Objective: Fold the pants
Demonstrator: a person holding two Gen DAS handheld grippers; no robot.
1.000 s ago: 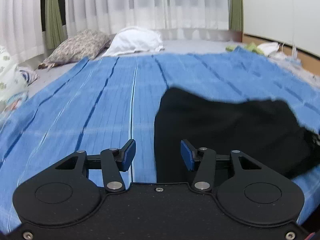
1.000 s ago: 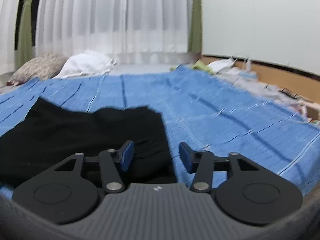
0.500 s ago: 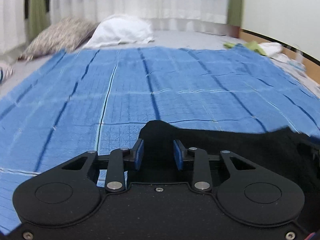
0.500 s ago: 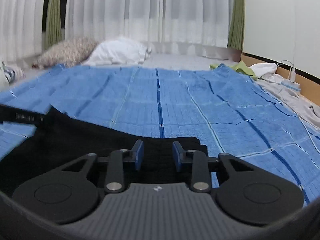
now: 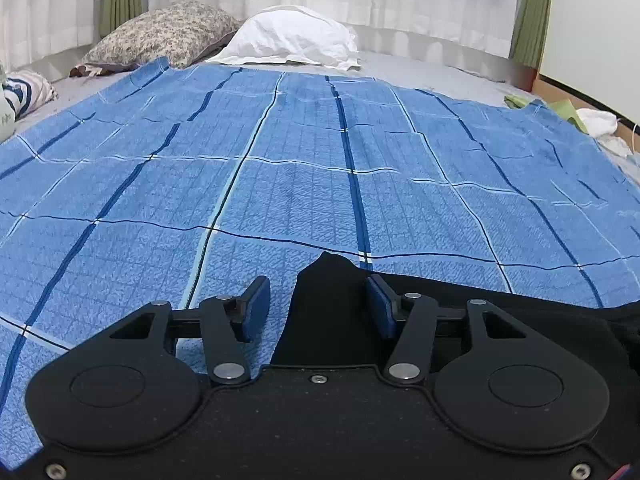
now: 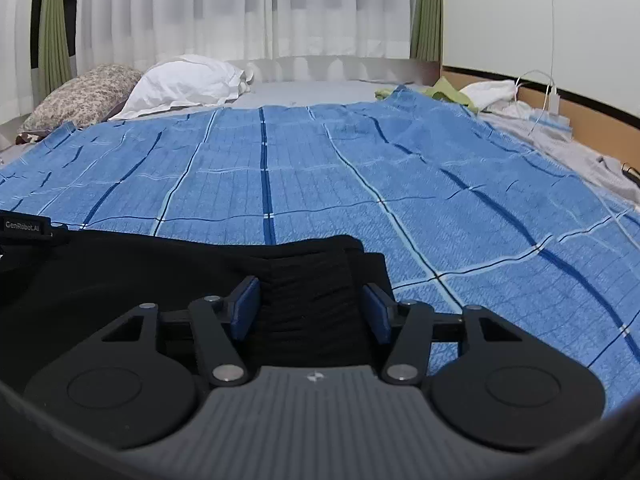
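A blue checked blanket (image 5: pixel 304 184) covers the bed, with two pillows (image 5: pixel 288 36) toward 12 o'clock. The black pants (image 6: pixel 152 276) lie on it at the near edge, toward 6 o'clock, already doubled into layers, so folding looks partly done; a further fold probably remains. The left claw (image 5: pixel 318 306) stands wide over a raised corner, the right claw (image 6: pixel 312 306) wide astride the thick folded end; neither grips cloth. No containers show.
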